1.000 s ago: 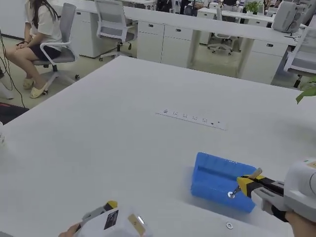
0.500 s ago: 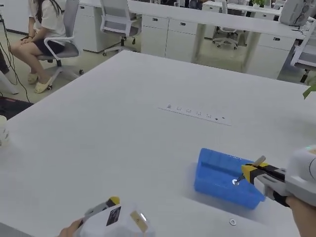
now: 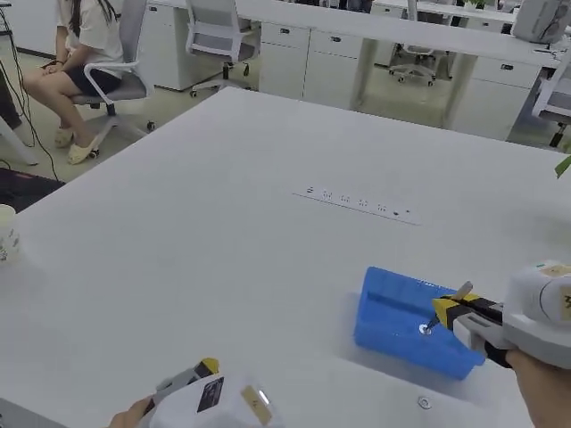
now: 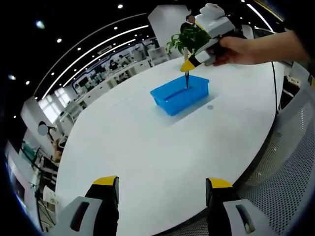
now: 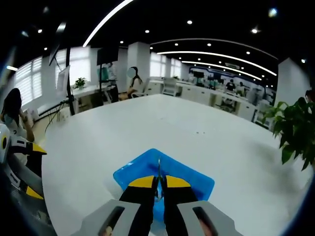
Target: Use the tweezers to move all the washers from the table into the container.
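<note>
A blue container [image 3: 393, 308] stands on the white table [image 3: 223, 241] at the near right. My right gripper [image 3: 444, 312] is shut on slim metal tweezers [image 3: 432, 323], which point down over the container's inside. A small washer [image 3: 424, 329] sits at the tweezers' tip. In the right gripper view the jaws [image 5: 159, 182] press together on the tweezers [image 5: 159, 169] above the container [image 5: 133, 172]. Another washer [image 3: 424, 403] lies on the table just in front of the container, also seen as washer [image 4: 210, 106]. My left gripper [image 4: 162, 183] is open and holds nothing, low at the near table edge [image 3: 201, 388].
A row of flush sockets [image 3: 357, 203] is set into the table beyond the container. A white cup [image 3: 7, 234] stands at the far left edge. A person sits on an office chair [image 3: 107, 85] past the table's left corner. A green plant [image 5: 293, 130] stands to the right.
The head camera has tilted and shifted. My right gripper has carried the tweezers and washer slightly farther over the container. The left gripper has stayed low at the near edge.
</note>
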The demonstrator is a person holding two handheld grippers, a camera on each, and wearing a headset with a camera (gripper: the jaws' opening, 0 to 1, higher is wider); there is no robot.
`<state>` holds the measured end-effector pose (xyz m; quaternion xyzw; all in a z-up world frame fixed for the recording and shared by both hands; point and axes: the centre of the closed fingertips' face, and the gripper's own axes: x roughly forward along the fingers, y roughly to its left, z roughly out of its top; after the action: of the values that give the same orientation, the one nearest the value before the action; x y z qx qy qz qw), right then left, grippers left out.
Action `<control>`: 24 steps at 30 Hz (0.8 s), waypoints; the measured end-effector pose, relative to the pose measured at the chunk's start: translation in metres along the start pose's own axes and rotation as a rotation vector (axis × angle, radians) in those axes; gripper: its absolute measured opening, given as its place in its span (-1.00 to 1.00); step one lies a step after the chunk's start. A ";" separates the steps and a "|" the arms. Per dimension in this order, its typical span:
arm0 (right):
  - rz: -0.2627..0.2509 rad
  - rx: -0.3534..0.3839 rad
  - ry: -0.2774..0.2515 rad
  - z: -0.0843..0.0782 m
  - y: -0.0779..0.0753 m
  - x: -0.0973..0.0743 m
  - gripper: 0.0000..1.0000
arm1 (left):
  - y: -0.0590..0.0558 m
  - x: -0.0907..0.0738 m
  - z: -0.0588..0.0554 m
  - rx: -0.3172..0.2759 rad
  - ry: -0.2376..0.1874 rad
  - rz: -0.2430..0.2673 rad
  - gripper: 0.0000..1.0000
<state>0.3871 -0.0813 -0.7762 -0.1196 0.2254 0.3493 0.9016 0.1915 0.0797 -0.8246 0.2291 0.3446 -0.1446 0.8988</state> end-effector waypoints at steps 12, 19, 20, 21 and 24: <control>-0.006 0.020 0.050 -0.023 -0.006 0.010 -0.96 | 0.000 0.001 -0.002 0.002 0.011 0.000 0.44; -0.002 0.036 0.064 -0.032 -0.002 0.013 -0.96 | 0.000 0.002 -0.003 0.005 0.020 0.003 0.44; -0.002 0.035 0.068 -0.034 -0.002 0.014 -0.96 | 0.001 0.002 -0.004 0.003 0.020 0.003 0.44; -0.002 0.034 0.070 -0.035 -0.002 0.015 -0.95 | 0.001 0.002 -0.004 0.002 0.021 0.003 0.44; 0.001 0.038 0.078 -0.039 0.000 0.016 -0.95 | 0.001 0.002 -0.005 0.002 0.027 0.005 0.44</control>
<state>0.3846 -0.0871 -0.8179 -0.1157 0.2671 0.3406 0.8940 0.1908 0.0825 -0.8291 0.2329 0.3558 -0.1397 0.8942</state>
